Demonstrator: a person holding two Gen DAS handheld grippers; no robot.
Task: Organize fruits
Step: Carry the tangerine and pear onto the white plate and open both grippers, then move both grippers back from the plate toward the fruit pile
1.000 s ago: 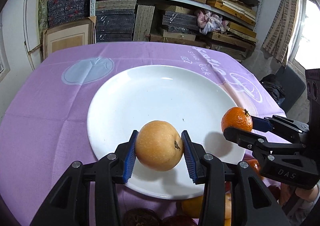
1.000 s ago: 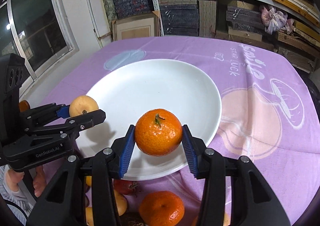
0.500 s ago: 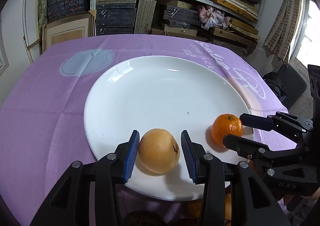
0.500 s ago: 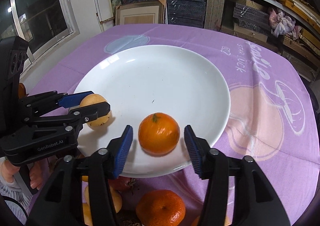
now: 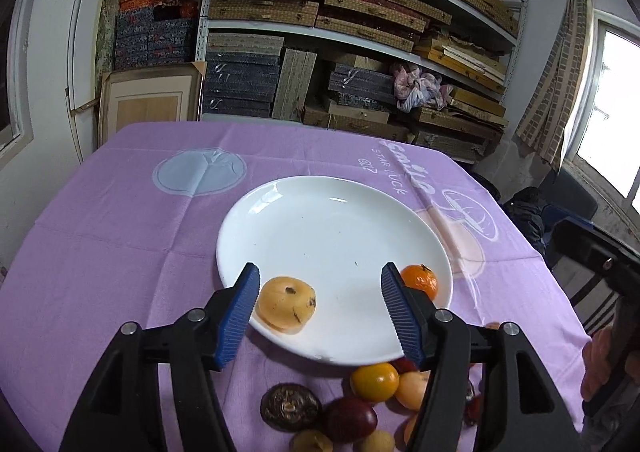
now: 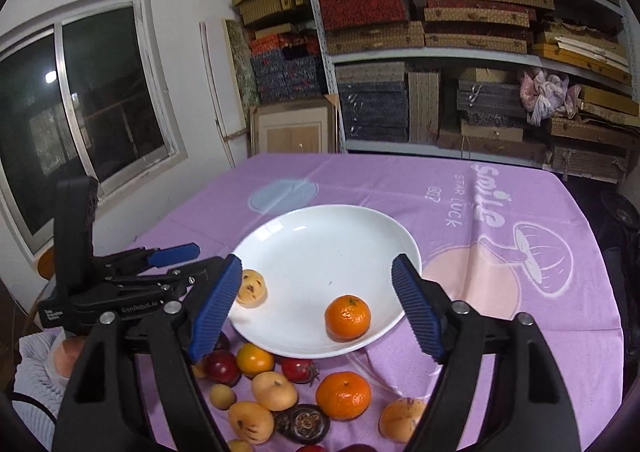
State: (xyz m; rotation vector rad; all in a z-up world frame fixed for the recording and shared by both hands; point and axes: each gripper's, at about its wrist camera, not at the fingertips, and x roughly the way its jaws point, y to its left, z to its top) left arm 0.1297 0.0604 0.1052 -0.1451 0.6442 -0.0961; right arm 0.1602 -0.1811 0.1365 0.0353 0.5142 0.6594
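Now both fruits sit on the plate (image 5: 320, 212): pear (image 5: 286, 304) beyond the wide-open, empty left gripper (image 5: 320, 310), mandarin (image 6: 347, 317) beyond the right gripper (image 6: 318, 306), likewise spread empty.

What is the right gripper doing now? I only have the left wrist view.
Observer: The right gripper is open and holds nothing.
Operator: Is the tangerine clear of it?
Observer: Yes. The tangerine sits free on the plate, touching neither finger.
Operator: Any more tangerines off the plate?
Observer: A second tangerine lies on the cloth, just in front of the plate's near rim.
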